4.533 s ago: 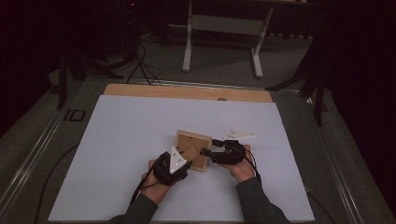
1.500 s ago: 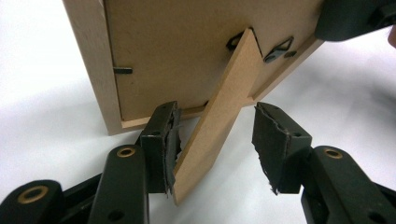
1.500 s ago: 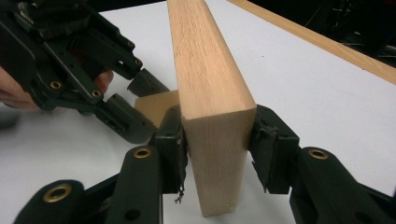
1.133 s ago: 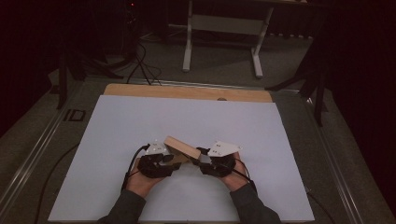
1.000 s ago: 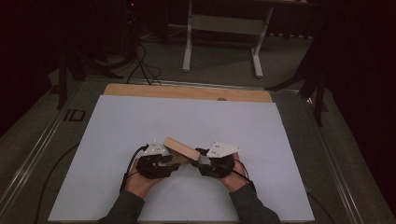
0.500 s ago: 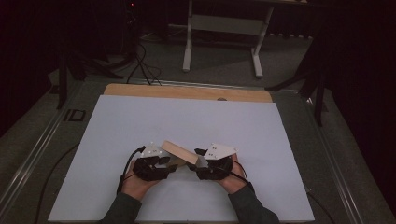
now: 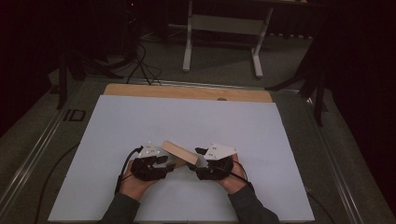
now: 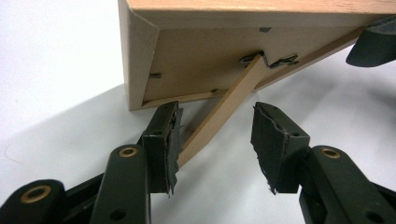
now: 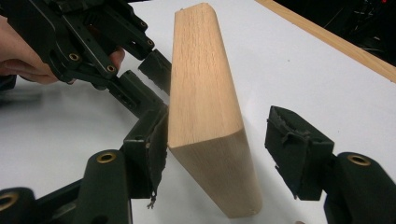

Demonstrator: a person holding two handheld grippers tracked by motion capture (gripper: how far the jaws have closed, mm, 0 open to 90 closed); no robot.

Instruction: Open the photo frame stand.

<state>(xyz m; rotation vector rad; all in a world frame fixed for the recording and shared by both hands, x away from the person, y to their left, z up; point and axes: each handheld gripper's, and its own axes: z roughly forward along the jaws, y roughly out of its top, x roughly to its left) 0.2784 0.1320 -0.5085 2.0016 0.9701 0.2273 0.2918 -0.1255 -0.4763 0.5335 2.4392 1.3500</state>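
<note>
Frame (image 7: 179, 152): wooden picture frame, tilted over the white worktop (image 7: 280, 140) between my tools. My right tool (image 9: 215, 149) has just been opening; jaws apart, frame edge between them, left pad touching or nearly so. My left tool (image 8: 215, 140) stands apart around the back strut (image 8: 224, 112). Best to steady the strut before letting go. No legible writing.
</note>
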